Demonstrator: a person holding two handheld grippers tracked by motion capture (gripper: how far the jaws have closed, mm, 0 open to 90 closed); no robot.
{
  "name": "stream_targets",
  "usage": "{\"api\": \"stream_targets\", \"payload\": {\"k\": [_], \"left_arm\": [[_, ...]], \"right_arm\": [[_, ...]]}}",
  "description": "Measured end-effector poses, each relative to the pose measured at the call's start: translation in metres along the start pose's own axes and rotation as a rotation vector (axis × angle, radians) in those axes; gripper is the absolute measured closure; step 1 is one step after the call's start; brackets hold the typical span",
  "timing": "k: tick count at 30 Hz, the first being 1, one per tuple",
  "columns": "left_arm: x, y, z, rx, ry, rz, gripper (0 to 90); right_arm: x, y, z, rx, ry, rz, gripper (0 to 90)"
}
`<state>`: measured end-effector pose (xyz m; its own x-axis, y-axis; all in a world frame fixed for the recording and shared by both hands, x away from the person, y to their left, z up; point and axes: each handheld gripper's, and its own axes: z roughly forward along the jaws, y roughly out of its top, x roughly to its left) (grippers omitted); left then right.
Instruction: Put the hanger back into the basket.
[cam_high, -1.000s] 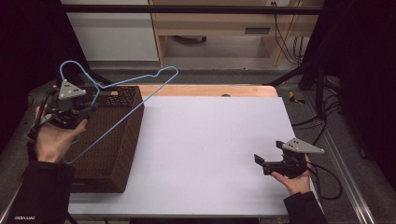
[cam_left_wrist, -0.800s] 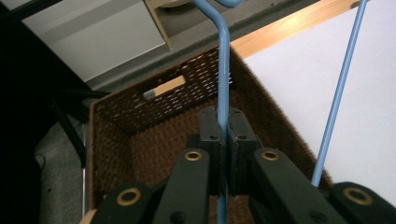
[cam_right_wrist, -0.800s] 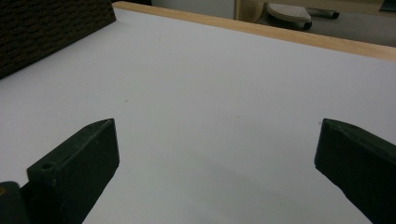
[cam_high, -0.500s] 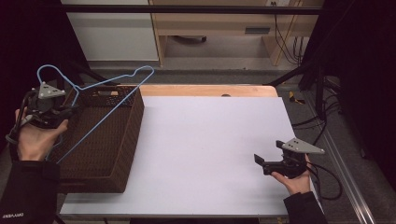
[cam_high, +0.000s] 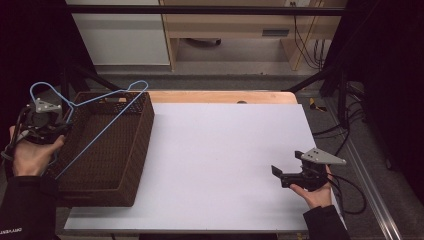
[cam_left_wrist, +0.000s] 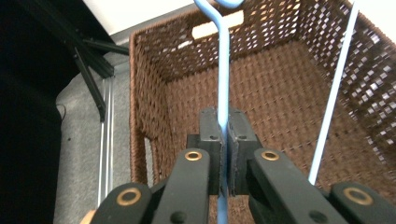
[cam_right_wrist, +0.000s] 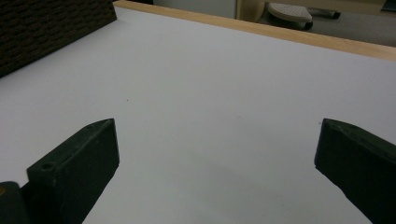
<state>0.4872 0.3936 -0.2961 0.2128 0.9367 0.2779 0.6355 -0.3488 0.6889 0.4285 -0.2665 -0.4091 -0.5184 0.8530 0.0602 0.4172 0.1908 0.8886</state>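
While left gripper (cam_left_wrist: 224, 140) clamps blue hanger (cam_left_wrist: 222, 70), over wicker basket (cam_left_wrist: 154, 84)

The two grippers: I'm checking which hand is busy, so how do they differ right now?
The left gripper is shut on the blue wire hanger, held over the brown wicker basket; the right gripper stands open and empty, low over the white table. Both have black jaws and a grey plate.

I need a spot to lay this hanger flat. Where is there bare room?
The white tabletop between the brown wicker basket and the open right gripper is bare. The basket floor is narrower; the blue wire hanger, clamped in the left gripper, spans it.
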Motion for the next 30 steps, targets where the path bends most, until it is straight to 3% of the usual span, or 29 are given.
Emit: {"api": "stream_targets", "payload": {"k": [9, 17, 25, 30], "left_arm": [[0.005, -0.015, 0.021, 0.06, 0.03, -0.018, 87.0], [-0.002, -0.03, 0.044, 0.117, 0.026, -0.023, 87.0], [-0.013, -0.039, 0.066, 0.172, 0.01, -0.035, 86.9], [-0.016, -0.042, 0.071, 0.184, -0.037, -0.049, 86.4]], "right_arm": [[0.001, 0.0, 0.001, 0.001, 0.001, 0.003, 0.7], [0.001, 0.0, 0.001, 0.004, 0.001, -0.001, 0.6], [0.001, 0.0, 0.001, 0.004, -0.002, 0.001, 0.6], [0.001, -0.001, 0.002, 0.007, -0.003, -0.001, 0.6]]}}
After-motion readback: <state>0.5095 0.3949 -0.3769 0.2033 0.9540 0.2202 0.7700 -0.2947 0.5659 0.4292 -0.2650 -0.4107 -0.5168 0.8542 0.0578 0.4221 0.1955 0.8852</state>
